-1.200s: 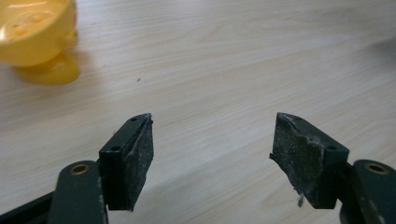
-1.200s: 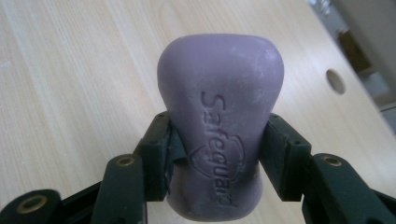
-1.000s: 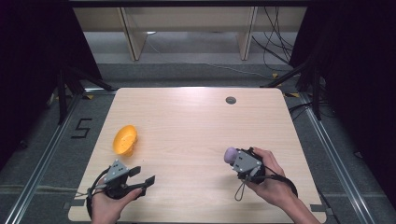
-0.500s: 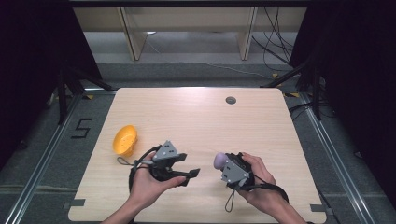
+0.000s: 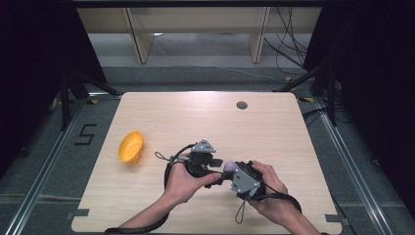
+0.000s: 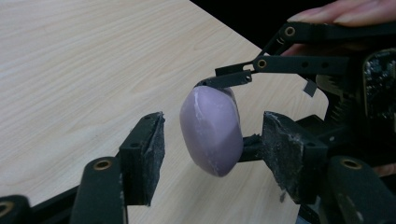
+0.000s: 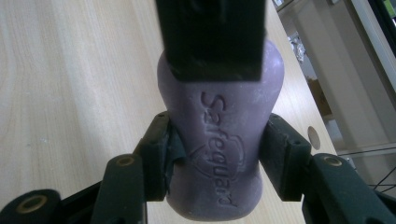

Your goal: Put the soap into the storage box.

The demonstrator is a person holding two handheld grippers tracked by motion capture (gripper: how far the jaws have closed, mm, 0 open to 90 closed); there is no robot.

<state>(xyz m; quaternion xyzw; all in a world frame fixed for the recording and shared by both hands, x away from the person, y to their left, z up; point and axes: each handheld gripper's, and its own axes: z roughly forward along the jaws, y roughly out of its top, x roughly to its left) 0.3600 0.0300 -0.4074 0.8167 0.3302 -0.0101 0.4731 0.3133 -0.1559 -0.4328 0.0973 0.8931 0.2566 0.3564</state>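
Note:
A purple soap bar point(image 5: 228, 167) stamped "Safeguard" is held above the wooden table point(image 5: 195, 117) near its front middle. My right gripper point(image 5: 232, 171) is shut on it; in the right gripper view both pads pinch the soap bar point(image 7: 219, 140) at its narrow waist. My left gripper point(image 5: 220, 169) comes in from the left and has just been closing. In the left gripper view the soap bar point(image 6: 212, 135) sits between the two pads point(image 6: 149, 149) with a gap on each side. One left jaw crosses the top of the soap in the right gripper view.
An orange bowl point(image 5: 131, 147) lies on its side near the table's left edge. A small round grommet point(image 5: 242, 105) sits at the back of the table. Dark floor and metal rails surround the table; wooden furniture legs stand beyond its far edge.
My left hand has travelled right from the front left corner to the soap, and its jaws have narrowed around it. The right hand shifted slightly left, still gripping the soap.

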